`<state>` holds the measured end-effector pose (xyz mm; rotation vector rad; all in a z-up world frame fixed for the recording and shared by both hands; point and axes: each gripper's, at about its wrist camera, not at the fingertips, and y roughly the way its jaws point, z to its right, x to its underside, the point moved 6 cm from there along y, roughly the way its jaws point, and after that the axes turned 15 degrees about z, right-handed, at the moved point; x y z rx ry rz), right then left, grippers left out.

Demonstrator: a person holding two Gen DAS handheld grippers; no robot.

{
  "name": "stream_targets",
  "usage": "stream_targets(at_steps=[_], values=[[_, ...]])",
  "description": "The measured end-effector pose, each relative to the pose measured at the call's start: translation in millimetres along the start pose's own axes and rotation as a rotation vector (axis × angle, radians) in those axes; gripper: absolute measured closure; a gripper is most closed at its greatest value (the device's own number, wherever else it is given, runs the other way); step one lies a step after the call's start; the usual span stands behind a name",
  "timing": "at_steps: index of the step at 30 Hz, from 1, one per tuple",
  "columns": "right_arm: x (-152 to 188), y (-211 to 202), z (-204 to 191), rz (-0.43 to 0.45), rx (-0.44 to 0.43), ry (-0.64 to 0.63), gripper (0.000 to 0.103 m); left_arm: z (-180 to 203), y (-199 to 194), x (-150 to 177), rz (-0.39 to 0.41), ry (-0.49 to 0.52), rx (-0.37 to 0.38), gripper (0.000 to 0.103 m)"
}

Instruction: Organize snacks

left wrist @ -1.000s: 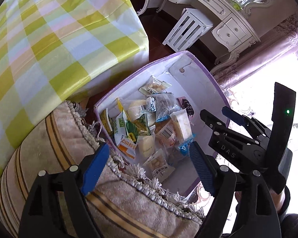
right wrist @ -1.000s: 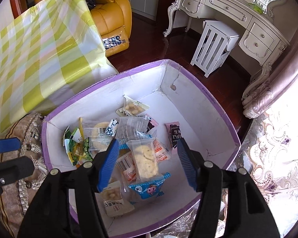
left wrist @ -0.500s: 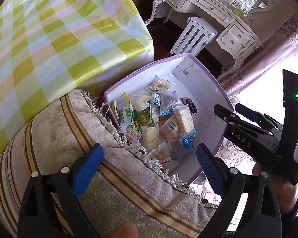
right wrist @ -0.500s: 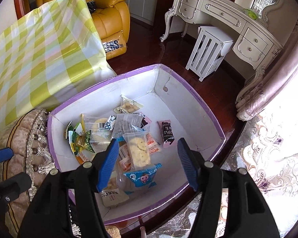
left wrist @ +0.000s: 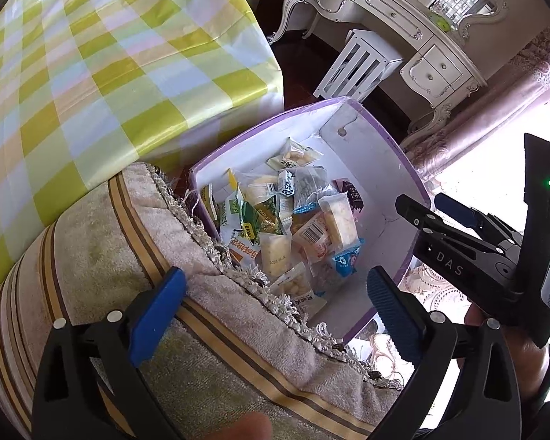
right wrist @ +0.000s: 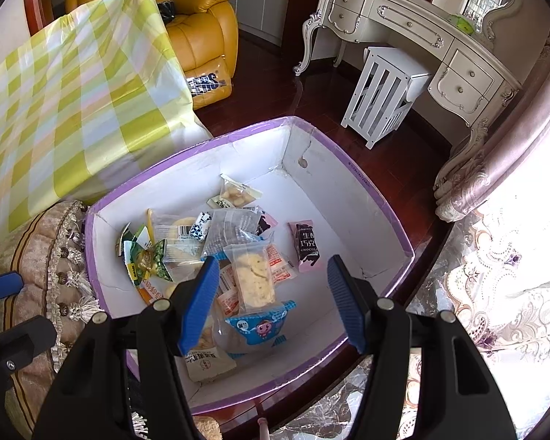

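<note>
A white box with a purple rim (right wrist: 376,190) (left wrist: 388,139) holds several packed snacks: a clear cracker pack (right wrist: 255,278), a blue cartoon pack (right wrist: 258,326), a chocolate pack (right wrist: 306,245), green packs (right wrist: 145,256) (left wrist: 256,216). My right gripper (right wrist: 271,304) is open and empty, above the box's near side. My left gripper (left wrist: 275,311) is open and empty, above a striped cushion (left wrist: 110,264), left of the box. The right gripper also shows in the left wrist view (left wrist: 458,234).
A yellow-green checked cloth (right wrist: 55,91) (left wrist: 91,55) covers a table to the left. A white stool (right wrist: 383,95), a cream dressing table (right wrist: 421,36) and a yellow armchair (right wrist: 201,25) stand behind. A lace cloth (right wrist: 495,293) lies at the right.
Both grippers have drawn back and up from the box, so it looks smaller. The left gripper moved over the cushion. Both stay open and empty.
</note>
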<state>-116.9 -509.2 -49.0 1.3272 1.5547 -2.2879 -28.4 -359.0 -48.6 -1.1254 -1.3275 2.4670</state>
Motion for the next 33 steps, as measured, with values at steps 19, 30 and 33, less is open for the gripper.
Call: stream_targets(at_steps=[19, 30, 33], values=[[4.1, 1.3, -3.6, -0.008, -0.006, -0.002, 0.041, 0.1, 3.1, -1.6, 0.013, -0.003, 0.009, 0.004], [4.9, 2.0, -3.7, -0.009, -0.007, -0.003, 0.04, -1.1, 0.7, -3.5, 0.035, -0.004, 0.008, 0.004], [5.3, 1.8, -4.3, -0.009, -0.007, -0.003, 0.039, -1.4, 0.5, -3.9, 0.035, -0.008, 0.009, 0.004]])
